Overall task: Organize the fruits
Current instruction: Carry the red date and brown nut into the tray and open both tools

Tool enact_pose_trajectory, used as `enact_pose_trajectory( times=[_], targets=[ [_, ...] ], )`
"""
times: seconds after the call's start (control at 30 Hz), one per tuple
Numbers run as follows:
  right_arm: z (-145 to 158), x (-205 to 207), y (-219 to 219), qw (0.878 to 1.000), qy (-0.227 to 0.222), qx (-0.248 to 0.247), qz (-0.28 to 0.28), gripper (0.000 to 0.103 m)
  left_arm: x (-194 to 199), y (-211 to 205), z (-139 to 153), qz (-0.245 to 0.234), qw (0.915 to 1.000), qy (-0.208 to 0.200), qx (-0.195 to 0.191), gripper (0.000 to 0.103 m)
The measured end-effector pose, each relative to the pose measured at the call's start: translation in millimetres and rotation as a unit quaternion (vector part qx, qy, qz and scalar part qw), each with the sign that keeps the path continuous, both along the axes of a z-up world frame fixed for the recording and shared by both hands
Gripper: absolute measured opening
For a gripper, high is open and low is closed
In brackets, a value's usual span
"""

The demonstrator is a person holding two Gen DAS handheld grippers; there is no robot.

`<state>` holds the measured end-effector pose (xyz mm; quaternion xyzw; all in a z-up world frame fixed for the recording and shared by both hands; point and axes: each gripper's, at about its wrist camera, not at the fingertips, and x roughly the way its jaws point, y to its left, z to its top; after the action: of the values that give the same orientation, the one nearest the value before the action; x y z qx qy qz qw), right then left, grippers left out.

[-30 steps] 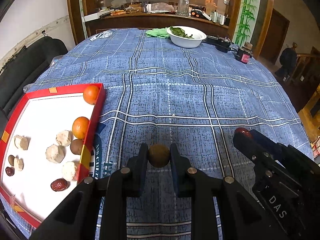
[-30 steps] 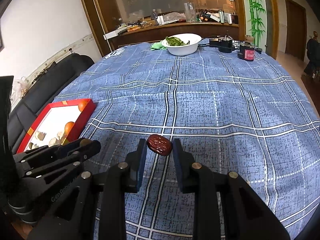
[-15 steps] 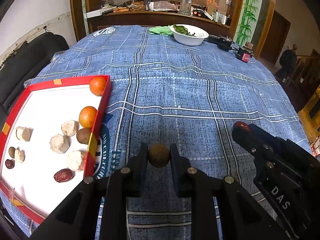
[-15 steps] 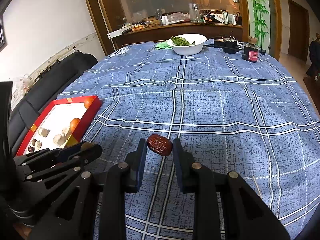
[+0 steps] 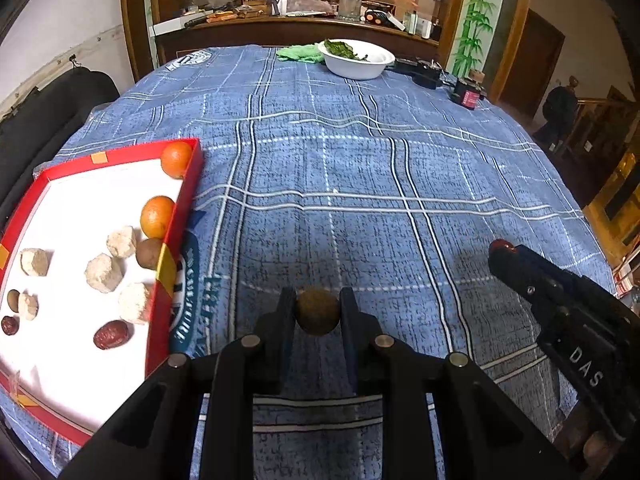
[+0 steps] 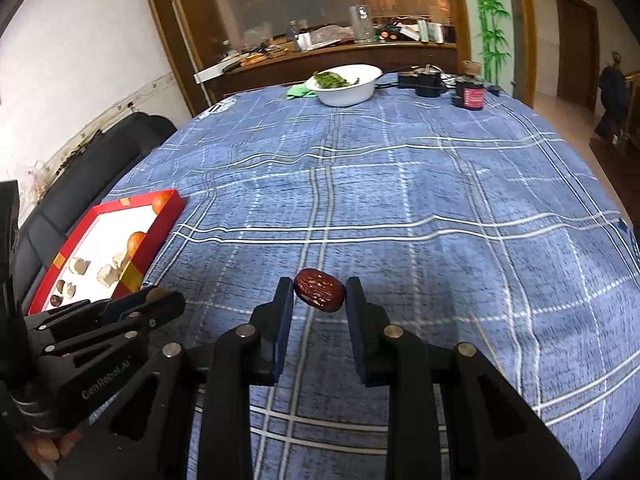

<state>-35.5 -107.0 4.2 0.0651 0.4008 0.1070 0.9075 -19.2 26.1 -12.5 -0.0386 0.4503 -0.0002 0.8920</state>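
Note:
My left gripper [image 5: 317, 310] is shut on a round brown fruit [image 5: 317, 311] and holds it above the blue cloth, right of the red tray [image 5: 178, 236]. The tray has a white floor with two oranges [image 5: 157, 216], pale lumps [image 5: 104, 272], a brown fruit [image 5: 148, 253] and red dates [image 5: 111, 334]. My right gripper [image 6: 319, 295] is shut on a wrinkled red date [image 6: 319, 290] over the cloth. It shows at the right of the left wrist view [image 5: 504, 254]. The tray also shows at the left of the right wrist view [image 6: 158, 226].
A white bowl [image 5: 358, 60] of greens and a green cloth [image 5: 298, 53] stand at the table's far side, with dark boxes and a small red-labelled jar [image 5: 466, 94]. A black sofa [image 5: 44, 120] lies left of the table. A thin stick [image 6: 486, 338] lies on the cloth.
Both grippers have shifted slightly, so the tray sits nearer and more to the right in the left wrist view. Both grips are unchanged.

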Motion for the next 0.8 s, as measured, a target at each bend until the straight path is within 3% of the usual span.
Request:
enact_pose_trajectory(
  times=[0.4,0.8],
  targets=[
    [3,-11,-4,1.0,-0.004,0.006,-0.003,0.028,-13,-1,3,-0.004,1.0,-0.005,0.0,0.02],
    [12,-27,20,1.0,-0.015,0.004,0.022,0.028,-38,28,15,0.03,0.9993,-0.021,-0.006,0.02]
  ],
)
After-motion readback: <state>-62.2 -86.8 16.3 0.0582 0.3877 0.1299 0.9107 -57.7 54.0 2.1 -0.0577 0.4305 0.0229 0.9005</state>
